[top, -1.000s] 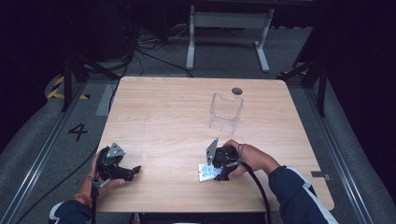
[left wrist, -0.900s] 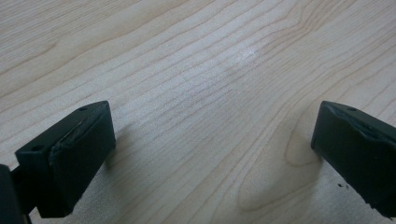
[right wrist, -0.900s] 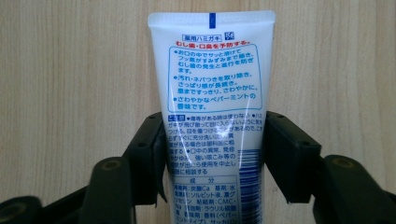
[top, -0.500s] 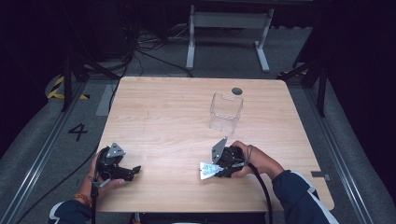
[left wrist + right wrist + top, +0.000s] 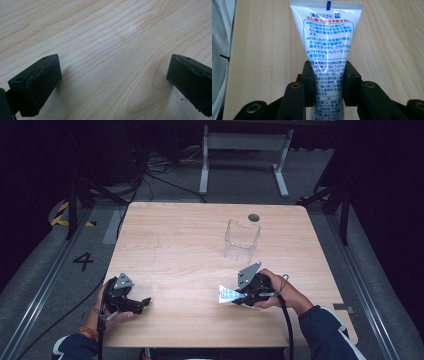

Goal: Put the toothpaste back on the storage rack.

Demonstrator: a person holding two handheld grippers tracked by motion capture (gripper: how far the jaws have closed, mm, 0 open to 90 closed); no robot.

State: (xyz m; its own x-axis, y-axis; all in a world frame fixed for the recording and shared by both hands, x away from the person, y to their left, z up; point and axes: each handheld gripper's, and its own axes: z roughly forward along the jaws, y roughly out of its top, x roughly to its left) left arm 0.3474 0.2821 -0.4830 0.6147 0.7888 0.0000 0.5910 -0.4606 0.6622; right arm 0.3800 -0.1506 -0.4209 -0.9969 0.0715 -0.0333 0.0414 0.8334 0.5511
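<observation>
Wooden table point(image 5: 175, 235): right gripper point(image 5: 239, 296) clamps a toothpaste tube point(image 5: 325, 42) near the front edge (left gripper point(image 5: 110, 82) gapes empty). Keep the squeeze firm, lifting steadily toward the clear bin point(image 5: 242, 240).

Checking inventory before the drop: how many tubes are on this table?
1. The tube is clamped between the right gripper jaws, near the table's front edge, short of the clear container. Nothing seems hidden; the container looks empty.
</observation>
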